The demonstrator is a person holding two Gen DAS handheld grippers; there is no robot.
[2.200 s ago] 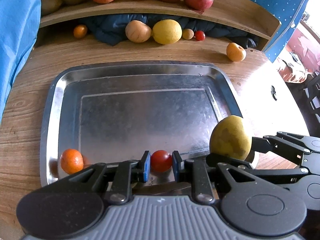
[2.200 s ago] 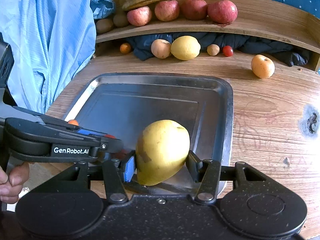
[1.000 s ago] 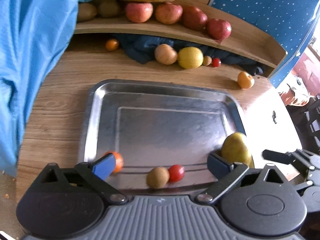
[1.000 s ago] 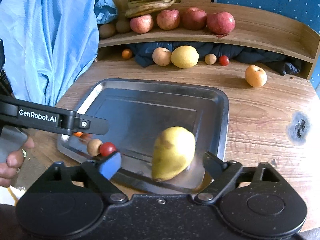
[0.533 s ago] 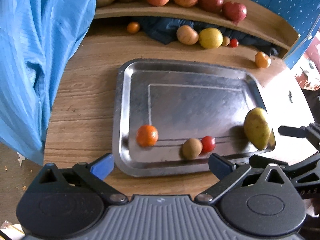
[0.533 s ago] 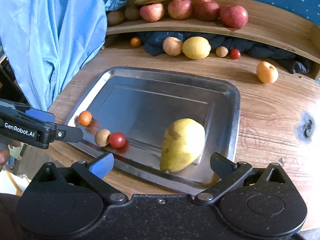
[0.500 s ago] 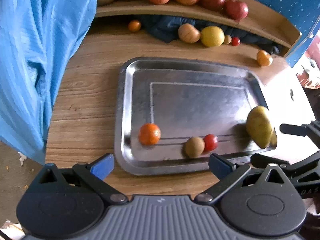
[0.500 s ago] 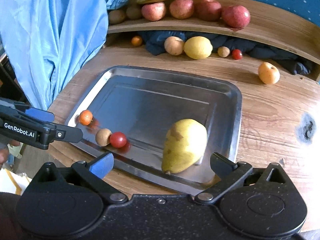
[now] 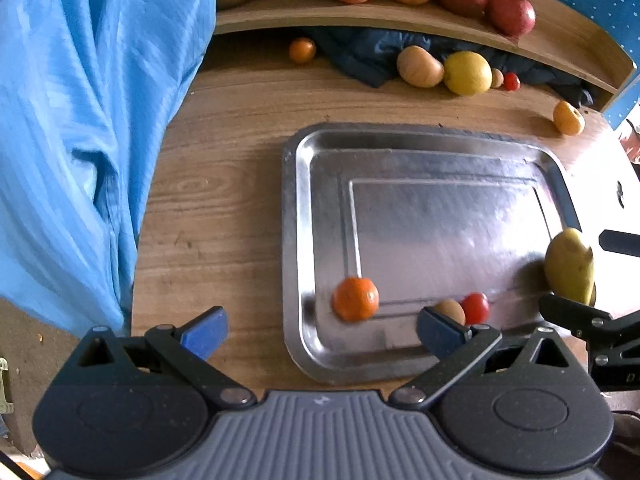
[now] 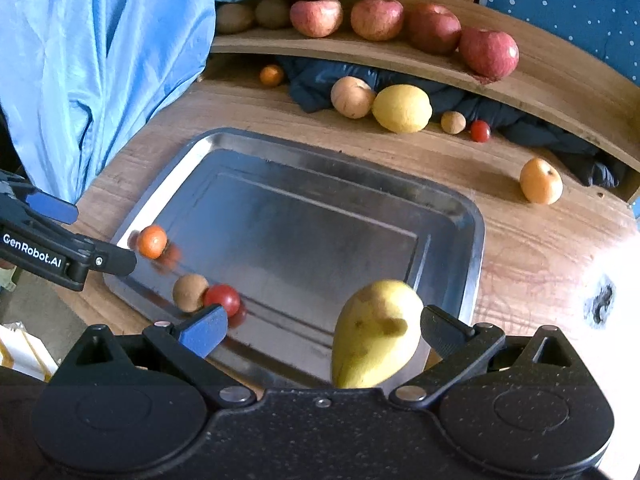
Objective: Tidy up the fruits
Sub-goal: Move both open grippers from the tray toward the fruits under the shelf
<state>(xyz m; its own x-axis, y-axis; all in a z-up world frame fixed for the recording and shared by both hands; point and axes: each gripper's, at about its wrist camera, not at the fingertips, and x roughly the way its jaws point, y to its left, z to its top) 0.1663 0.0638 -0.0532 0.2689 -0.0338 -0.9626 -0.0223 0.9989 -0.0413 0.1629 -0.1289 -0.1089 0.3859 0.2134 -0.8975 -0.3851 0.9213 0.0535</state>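
Observation:
A steel tray (image 9: 292,240) lies on the wooden table. Along its near edge sit an orange (image 9: 356,299), a small brown fruit (image 9: 450,310) touching a cherry tomato (image 9: 475,307), and a yellow-green pear (image 9: 570,266) in the right corner. My left gripper (image 9: 322,334) is open and empty over the tray's near left corner. My right gripper (image 10: 324,328) is open wide. The pear (image 10: 376,334) lies on the tray (image 10: 476,240) between its fingers, close to the right one, and the left pad stands well clear. The orange (image 10: 152,242) and tomato (image 10: 222,299) also show there.
Behind the tray lie a lemon (image 10: 402,108), a tan fruit (image 10: 352,97), small fruits and a dark cloth (image 10: 460,100). A yellow-orange fruit (image 10: 540,181) lies at the right. The shelf (image 10: 540,80) holds several apples and bananas. Blue fabric (image 9: 80,120) hangs at the left.
Both grippers have opened, letting go of the tomato and the pear, which now rest on the tray. Both have drawn back, and the left one has shifted leftward.

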